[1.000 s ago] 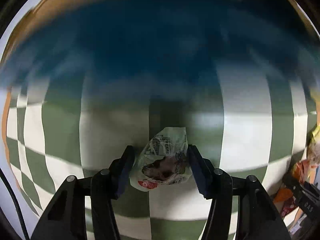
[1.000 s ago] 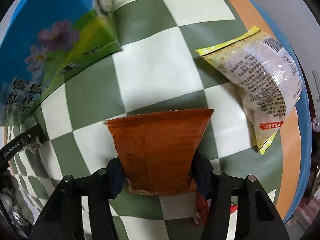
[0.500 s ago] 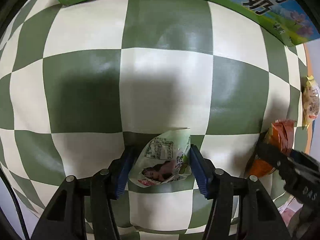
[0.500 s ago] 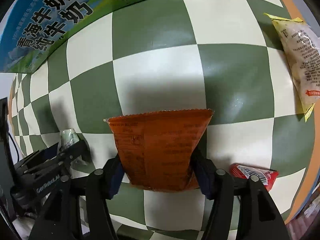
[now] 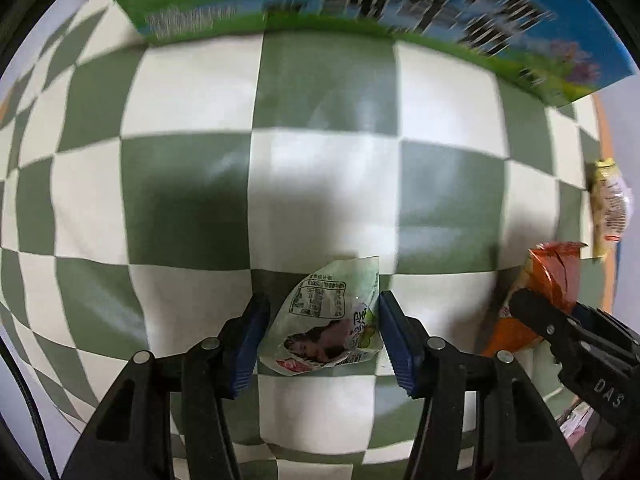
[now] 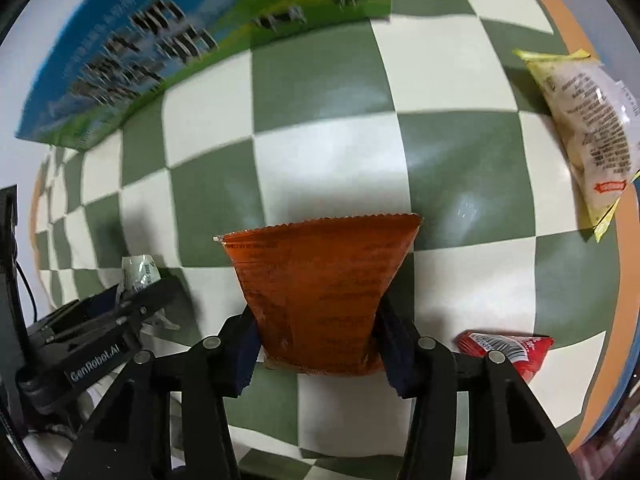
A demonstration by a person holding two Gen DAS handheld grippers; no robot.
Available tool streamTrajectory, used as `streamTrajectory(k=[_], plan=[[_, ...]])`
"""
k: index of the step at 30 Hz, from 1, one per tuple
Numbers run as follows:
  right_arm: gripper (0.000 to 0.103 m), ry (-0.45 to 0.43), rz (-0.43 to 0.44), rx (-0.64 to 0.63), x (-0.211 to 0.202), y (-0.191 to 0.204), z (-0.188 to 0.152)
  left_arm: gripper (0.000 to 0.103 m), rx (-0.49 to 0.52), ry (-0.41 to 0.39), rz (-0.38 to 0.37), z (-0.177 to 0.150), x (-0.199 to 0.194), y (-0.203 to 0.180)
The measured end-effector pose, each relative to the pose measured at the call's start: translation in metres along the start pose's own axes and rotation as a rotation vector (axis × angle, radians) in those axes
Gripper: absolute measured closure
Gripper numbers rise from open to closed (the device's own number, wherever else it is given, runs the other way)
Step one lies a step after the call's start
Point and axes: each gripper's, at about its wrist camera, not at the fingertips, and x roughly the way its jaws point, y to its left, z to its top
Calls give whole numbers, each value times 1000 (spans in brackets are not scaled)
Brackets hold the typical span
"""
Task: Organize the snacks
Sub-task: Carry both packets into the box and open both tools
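Note:
My left gripper (image 5: 320, 336) is shut on a small pale green snack packet (image 5: 332, 316) and holds it above the checkered cloth. My right gripper (image 6: 316, 340) is shut on an orange snack bag (image 6: 320, 292). The orange bag also shows at the right of the left wrist view (image 5: 548, 280), and the green packet shows at the left of the right wrist view (image 6: 138, 274). A blue and green milk carton box lies at the far side in the left wrist view (image 5: 400, 12) and in the right wrist view (image 6: 160, 44).
A yellow and white snack bag (image 6: 584, 120) lies near the right table edge, also seen in the left wrist view (image 5: 610, 204). A red packet (image 6: 508, 350) lies on the green and white checkered cloth (image 6: 332, 140) by my right gripper.
Both grippers have pulled back from the milk box with their packets still held. The box now sits farther off at the top of both views.

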Motion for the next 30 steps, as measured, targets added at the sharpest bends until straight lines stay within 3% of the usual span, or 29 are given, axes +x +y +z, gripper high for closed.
streamTrajectory(k=[8,12,15,20,25,30], plan=[[50,-141,147,-17,-97,8,28,50,30,-178,-140,29,-111,-20],[50,-226,198,-41,-156,15,79,50,47,-257,-179,85,-168,-28],[50,-276,164,-75,-168,38,124,50,61,-295,-153,131,-183,-32],[50,-248,109,-96,-160,55,190,50,38,-207,-126,200,-162,-26],[50,-177,66,-96,-129,68,228,50,25,-82,-106,238,-116,-21],[48,-119,43,-103,-98,76,256,48,-8,-10,-65,258,-86,-17]])
